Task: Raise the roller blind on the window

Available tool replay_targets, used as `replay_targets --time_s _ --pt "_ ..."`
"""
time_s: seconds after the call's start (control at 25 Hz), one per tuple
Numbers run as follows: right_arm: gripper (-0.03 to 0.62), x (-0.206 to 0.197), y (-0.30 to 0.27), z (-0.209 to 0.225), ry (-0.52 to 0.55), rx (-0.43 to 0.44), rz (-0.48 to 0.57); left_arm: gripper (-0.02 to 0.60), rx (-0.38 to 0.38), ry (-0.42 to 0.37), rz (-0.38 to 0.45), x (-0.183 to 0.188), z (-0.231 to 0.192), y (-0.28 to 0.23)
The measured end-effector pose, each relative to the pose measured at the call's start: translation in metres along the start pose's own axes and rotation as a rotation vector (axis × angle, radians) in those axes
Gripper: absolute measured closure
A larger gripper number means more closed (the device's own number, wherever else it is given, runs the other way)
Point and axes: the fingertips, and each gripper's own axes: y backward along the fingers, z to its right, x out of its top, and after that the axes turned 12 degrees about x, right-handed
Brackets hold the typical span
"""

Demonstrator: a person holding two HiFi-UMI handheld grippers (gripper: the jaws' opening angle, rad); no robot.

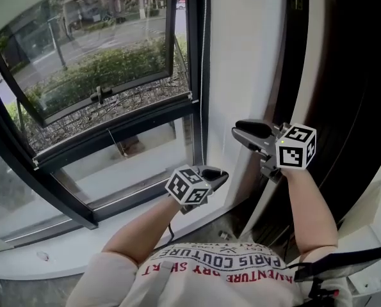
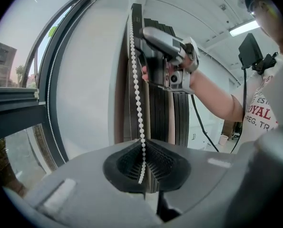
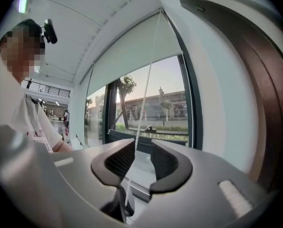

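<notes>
Holding the chain [image 2: 137,94] tight, is that the left gripper's [image 2: 143,163] job?

Yes. Its jaws are shut on the beads. I think that stops the chain from slipping.

And the right gripper [image 3: 142,163]?

Its jaws are apart. The chain runs between them, but the pads do not press on it. It holds nothing.

Why is it up there?

In the head view it sits at 1 o'clock from the left one, higher along the chain. My guess is that it is there to grab the chain up high and pull down.

Where is the blind [image 3: 131,51]?

At 12 o'clock from the right jaws, over the top part of the window [image 1: 100,75].

How does it look?

Pale, flat and plain, with a straight bottom edge. Below it the glass is bare, and you can see trees and houses. So it looks partly up, with more to go.
</notes>
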Motion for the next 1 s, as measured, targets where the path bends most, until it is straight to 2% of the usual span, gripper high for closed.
replay_targets --time_s 0.12,0.2,0.32,0.44,0.68,1.0 --pt "0.491 0.032 -0.011 -0.007 -0.04 0.04 0.078 0.575 -0.003 -0.004 -0.002 -0.001 0.003 0.001" --pt "0.491 0.038 -0.019 -0.008 -0.044 0.044 0.081 0.575 -0.007 -0.006 -0.003 -0.001 0.004 0.001" --pt "0.504 0.039 -0.029 -0.009 -0.018 0.041 0.055 0.575 -0.016 -0.01 -0.007 0.0 0.008 0.0" --pt "0.562 0.044 -0.032 -0.01 -0.015 0.043 0.072 0.575 -0.024 -0.017 -0.012 0.001 0.012 0.0" --pt "0.572 0.044 -0.026 -0.005 -0.073 0.036 0.099 0.575 -0.02 -0.015 -0.008 0.0 0.009 0.001" --pt "0.574 0.038 -0.02 -0.004 -0.039 -0.014 0.102 0.575 -0.017 0.0 -0.002 -0.004 0.007 -0.007"
